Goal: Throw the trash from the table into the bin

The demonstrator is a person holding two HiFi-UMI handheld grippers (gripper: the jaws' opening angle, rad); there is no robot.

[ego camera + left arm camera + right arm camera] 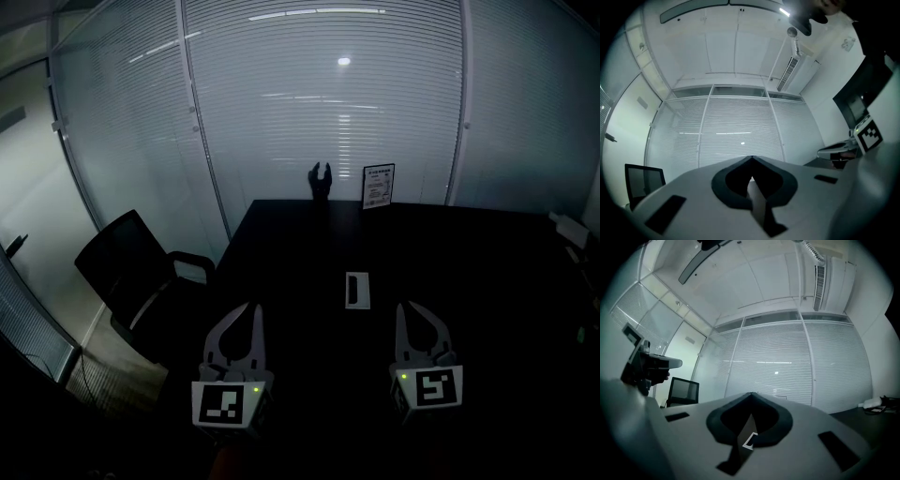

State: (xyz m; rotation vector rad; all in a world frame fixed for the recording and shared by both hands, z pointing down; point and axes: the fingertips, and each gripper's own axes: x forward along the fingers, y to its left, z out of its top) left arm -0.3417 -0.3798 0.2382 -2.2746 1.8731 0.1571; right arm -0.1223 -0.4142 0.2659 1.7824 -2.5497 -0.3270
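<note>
The one container in sight is a small white-rimmed hatch (357,290) sunk into the dark surface (478,272). Its inside is black and nothing in it can be read.

Beyond the hatch, at the far edge, stand a white sign holder (379,186) and a dark forked object (321,180). In the dim light it cannot be told whether either of them is the trash. An office chair (131,267) is to the left of the hatch, off the surface.

On the near side of the hatch, the left tool (251,311) is to its left and the right tool (405,309) to its right, both above the surface and apart from it. Each tool has its jaws pressed together with nothing between them.

Only the head view shows the hatch, the sign holder and the forked object. The left gripper view looks past its closed tips (751,158) to the blinds (736,136) and a ceiling air unit (790,72), with the other tool at its right edge. The right gripper view (751,393) adds a white plug block (874,403) with cables at the far right.
</note>
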